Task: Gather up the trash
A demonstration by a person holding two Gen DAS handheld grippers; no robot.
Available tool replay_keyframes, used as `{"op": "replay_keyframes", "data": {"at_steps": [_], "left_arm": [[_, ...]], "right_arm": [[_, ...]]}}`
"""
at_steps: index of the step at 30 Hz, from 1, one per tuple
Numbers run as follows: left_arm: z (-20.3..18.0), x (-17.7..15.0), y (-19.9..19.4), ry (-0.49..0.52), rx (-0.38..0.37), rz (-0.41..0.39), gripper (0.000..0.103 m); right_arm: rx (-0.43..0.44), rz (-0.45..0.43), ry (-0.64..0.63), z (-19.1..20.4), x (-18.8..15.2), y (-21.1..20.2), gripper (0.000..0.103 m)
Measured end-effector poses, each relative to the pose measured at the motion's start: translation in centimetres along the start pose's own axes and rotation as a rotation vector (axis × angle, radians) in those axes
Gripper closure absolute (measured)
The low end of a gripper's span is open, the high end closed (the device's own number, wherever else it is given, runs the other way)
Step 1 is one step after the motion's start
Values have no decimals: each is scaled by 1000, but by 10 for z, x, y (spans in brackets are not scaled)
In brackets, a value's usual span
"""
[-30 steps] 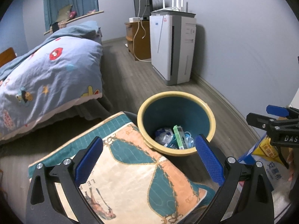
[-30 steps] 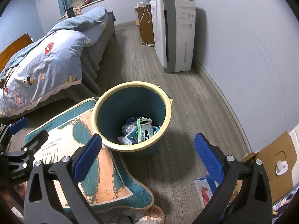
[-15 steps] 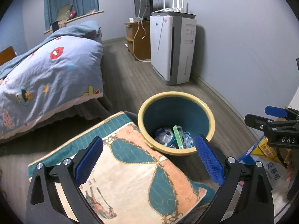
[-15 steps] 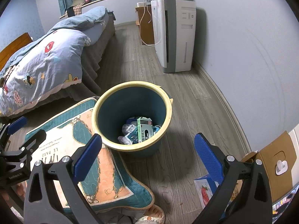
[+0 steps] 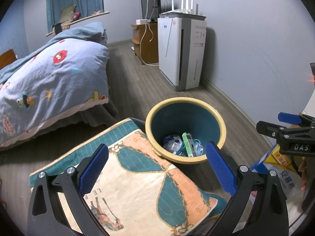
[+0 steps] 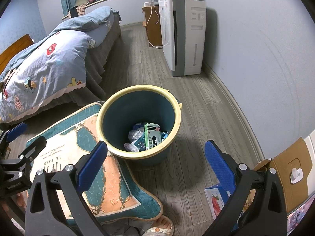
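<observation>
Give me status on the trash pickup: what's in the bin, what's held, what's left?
Done: the bin already holds a green box and crumpled plastic wrappers. In hand: nothing; the left claw and right claw are both open and empty above the cushion and bin. Possibly left: cartons on the floor to the right, if those count as trash.

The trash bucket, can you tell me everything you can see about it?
The trash bucket is round, dark teal inside and out, with a thick pale yellow rim that has a small lip on one side. It looks like plastic. It stands upright on the grey wooden floor, open with no lid. At the bottom lie a green box and crumpled blue and clear wrappers, so it is mostly empty. A patterned cushion sits right against its side. Neither gripper touches it.
</observation>
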State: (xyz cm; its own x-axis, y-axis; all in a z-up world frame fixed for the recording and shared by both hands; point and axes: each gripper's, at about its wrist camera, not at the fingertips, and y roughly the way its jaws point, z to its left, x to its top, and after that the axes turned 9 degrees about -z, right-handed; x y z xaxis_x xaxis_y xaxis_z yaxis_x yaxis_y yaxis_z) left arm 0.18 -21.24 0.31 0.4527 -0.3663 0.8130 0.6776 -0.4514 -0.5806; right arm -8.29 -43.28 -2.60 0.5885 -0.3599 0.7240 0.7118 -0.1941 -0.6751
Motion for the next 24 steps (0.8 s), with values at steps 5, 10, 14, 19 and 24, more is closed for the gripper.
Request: {"op": "replay_keyframes", "data": {"at_steps": [5,10,14,19,24], "left_arm": [[0,0,-1,-1,0,-1,5],[0,0,0,0,1,0,5],[0,0,0,-2,1,0,5],[0,0,0,-2,0,0,5],[0,0,0,-4,1,0,5]], "right_arm": [[0,1,1,0,-1,0,6],[1,1,1,0,0,0,6],[0,1,0,0,0,0,6],[1,2,-1,-1,1,1,6],[-2,2,3,-2,-1,1,6]]}}
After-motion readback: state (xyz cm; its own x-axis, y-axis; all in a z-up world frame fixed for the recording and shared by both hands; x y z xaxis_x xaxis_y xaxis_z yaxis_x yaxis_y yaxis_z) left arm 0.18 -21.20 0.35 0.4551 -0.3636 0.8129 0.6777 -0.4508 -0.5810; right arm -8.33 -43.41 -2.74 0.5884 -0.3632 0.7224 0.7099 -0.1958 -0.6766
